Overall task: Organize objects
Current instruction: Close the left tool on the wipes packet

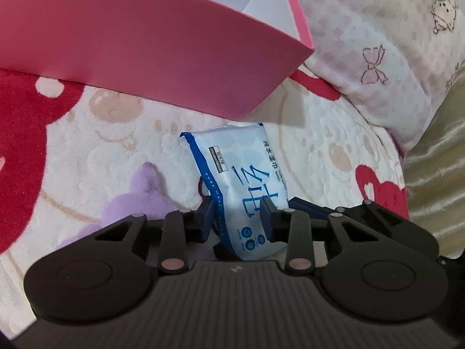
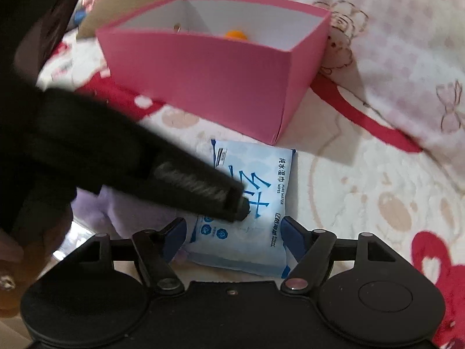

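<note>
We take the fleecy cream blanket printed with red bears and hearts [image 1: 87, 151] as the ground for everything; on it, the open pink cardboard box with a white interior [image 2: 203, 69] is our landmark, and a small orange round thing [image 2: 236, 34] lies inside it; just in front of the box's near corner, almost touching it, is the pale blue soft plastic pack of wet wipes with dark blue lettering [image 2: 255, 192]; a lilac plush shape [image 1: 130, 200] sits beside the pack on the side away from the box's open corner. We judge the pack light, squashy and somewhat slick, its film likely to crease and slide under narrow pads; a hold across its short width near the middle should serve better than one on the crimped end seal. The left gripper [image 1: 237, 210] is drawn in narrow, its pads pinching the pack across that width; the right gripper [image 2: 234, 235] stands half spread astride the pack's near end, its pads [image 2: 293, 237] apparently not pressing it.
</note>
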Demonstrator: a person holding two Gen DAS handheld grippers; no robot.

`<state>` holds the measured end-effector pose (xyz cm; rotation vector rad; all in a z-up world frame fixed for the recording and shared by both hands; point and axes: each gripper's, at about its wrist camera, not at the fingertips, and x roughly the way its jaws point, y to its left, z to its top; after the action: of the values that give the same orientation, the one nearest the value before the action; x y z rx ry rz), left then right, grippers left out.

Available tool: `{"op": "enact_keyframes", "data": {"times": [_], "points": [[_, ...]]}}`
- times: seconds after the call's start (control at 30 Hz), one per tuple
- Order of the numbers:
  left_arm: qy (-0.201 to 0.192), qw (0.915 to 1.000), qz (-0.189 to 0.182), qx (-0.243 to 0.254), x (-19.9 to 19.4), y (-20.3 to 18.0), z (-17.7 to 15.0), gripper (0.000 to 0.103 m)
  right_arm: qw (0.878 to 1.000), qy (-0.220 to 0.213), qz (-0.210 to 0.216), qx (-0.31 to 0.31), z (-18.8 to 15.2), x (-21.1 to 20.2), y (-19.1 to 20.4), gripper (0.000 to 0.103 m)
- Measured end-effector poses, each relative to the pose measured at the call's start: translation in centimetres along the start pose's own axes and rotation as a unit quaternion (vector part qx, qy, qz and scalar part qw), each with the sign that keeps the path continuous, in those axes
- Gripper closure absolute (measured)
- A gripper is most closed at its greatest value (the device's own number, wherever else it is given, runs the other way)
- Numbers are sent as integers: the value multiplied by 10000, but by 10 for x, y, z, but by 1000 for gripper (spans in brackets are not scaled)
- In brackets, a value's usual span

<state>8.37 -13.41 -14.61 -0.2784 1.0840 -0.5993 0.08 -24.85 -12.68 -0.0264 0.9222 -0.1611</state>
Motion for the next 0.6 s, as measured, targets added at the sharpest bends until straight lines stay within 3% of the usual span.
{"op": "enact_keyframes", "data": {"times": [0.2,0.37,0.5,0.6], "points": [[-21,9997,126,230,-5,1,-3,74,9993,117,-98,349,2,13,-9,29],[-52,9997,-137,171,-3,7,-3,82,9974,57,101,713,-4,16,-18,28],[-131,9993,-296,178,-2,8,-3,82,9979,-10,141,638,-4,11,-15,39],[-162,9994,-318,24,0,10,-3,80,9965,-77,125,824,-7,10,-16,41]]}}
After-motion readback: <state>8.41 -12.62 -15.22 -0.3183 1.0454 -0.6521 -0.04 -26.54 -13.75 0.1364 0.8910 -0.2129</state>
